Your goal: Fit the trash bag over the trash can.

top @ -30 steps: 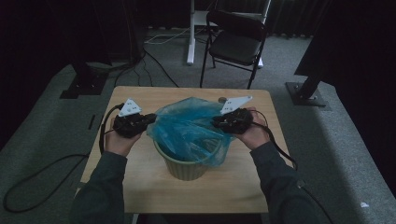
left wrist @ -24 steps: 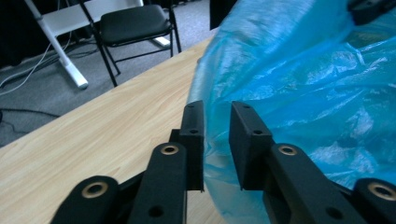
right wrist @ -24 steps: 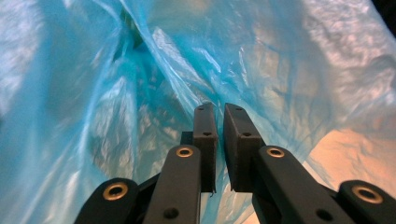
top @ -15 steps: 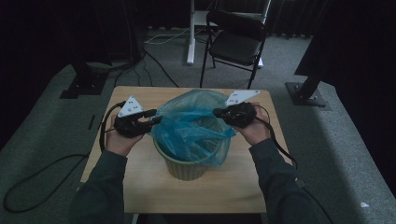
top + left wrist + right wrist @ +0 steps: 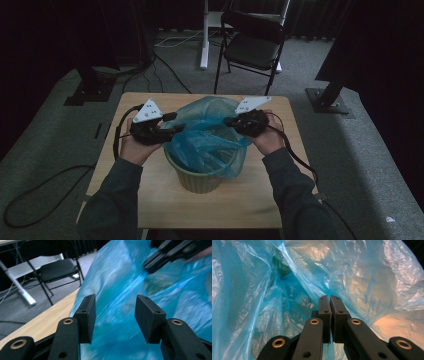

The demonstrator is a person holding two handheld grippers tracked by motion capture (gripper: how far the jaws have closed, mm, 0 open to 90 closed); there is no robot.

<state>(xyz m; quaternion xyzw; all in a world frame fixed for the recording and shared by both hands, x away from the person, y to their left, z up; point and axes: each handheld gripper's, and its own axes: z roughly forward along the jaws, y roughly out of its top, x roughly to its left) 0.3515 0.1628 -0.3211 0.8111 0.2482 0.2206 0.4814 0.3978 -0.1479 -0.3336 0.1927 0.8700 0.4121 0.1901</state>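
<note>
- Bag, blue, lines the bin on the surface.
- Left gripper: jaws just opened, spread, nothing pinched.
- Right gripper: pinching the bag's right edge.

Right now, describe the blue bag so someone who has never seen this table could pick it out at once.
On the wooden table stands a pale green bin between the person's two hands. The blue bag is the thin, crinkled, see-through plastic liner stuffed into that bin and billowing over its rim. Nothing else here is bright blue.
</note>
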